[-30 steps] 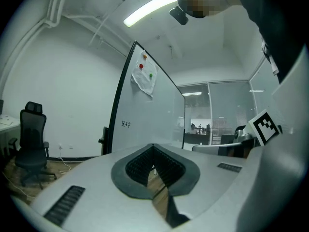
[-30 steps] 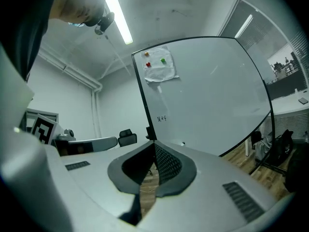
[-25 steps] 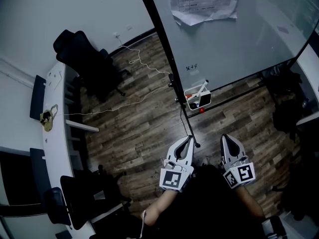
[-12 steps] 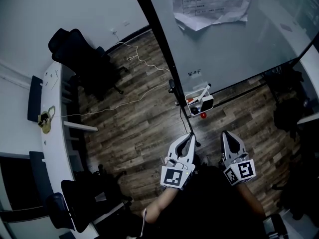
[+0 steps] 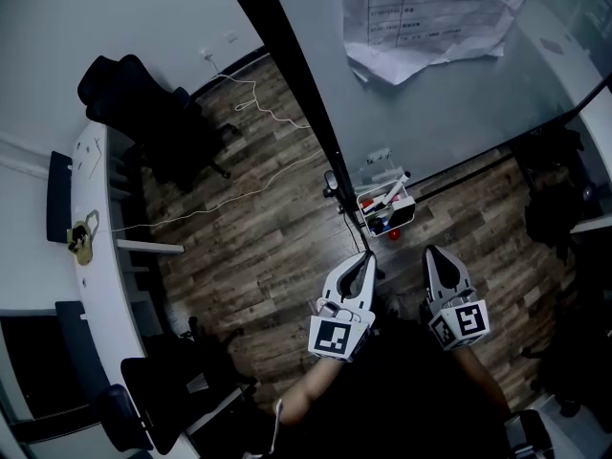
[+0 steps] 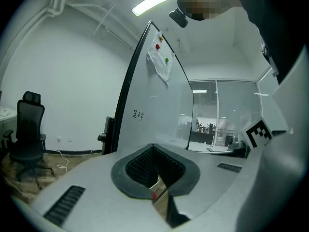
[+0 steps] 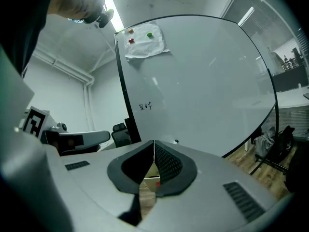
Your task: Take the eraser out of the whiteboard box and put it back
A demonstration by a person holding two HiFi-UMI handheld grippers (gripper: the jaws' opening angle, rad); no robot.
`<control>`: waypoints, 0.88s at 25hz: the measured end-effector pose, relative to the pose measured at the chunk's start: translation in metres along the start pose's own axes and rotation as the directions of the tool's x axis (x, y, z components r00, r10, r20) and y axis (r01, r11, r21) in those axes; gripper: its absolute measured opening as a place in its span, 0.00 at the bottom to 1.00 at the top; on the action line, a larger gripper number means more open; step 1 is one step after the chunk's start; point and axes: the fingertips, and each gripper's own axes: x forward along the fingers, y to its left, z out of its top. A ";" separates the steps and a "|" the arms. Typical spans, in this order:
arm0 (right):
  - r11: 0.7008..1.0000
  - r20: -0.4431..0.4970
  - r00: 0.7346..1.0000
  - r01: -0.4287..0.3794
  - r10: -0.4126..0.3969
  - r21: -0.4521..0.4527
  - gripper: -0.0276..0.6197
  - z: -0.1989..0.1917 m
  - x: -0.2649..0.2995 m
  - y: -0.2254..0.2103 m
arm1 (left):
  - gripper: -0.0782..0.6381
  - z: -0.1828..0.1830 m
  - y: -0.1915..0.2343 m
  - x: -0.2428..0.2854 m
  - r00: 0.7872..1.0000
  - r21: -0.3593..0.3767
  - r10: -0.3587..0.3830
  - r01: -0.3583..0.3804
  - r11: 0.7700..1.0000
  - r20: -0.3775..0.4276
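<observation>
The whiteboard box, a small white basket, hangs at the lower edge of the whiteboard, by its black frame. It holds a marker and some red and blue items; I cannot make out the eraser among them. My left gripper and right gripper hang side by side a little short of the box, both pointing toward it and both shut, holding nothing. In the left gripper view the gripper faces the board edge-on. In the right gripper view the gripper faces the board's face.
A paper sheet is pinned high on the board. Black office chairs and a white desk line the left wall. A thin cable runs across the wood floor. Dark bags sit at the right.
Both grippers, still shut, have come closer to the whiteboard. The box now lies nearer their tips, and the board fills more of the head view.
</observation>
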 end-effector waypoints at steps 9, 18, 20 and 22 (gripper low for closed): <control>0.999 -0.048 0.998 0.034 -0.033 0.013 0.12 -0.013 0.031 -0.014 | 0.12 -0.006 0.014 0.020 0.999 -0.011 -0.016 0.015 1.000 -0.028; 0.999 -0.125 0.991 0.048 -0.048 -0.002 0.33 -0.032 0.065 -0.025 | 0.12 -0.011 0.027 0.036 0.999 -0.027 -0.019 0.017 0.999 -0.049; 0.999 -0.133 0.990 0.049 -0.049 -0.006 0.35 -0.035 0.072 -0.026 | 0.12 -0.012 0.031 0.038 0.998 -0.034 -0.011 0.009 0.999 -0.055; 0.999 -0.144 0.988 0.052 -0.052 -0.010 0.37 -0.038 0.078 -0.028 | 0.12 -0.014 0.035 0.040 0.998 -0.039 -0.007 0.004 0.999 -0.062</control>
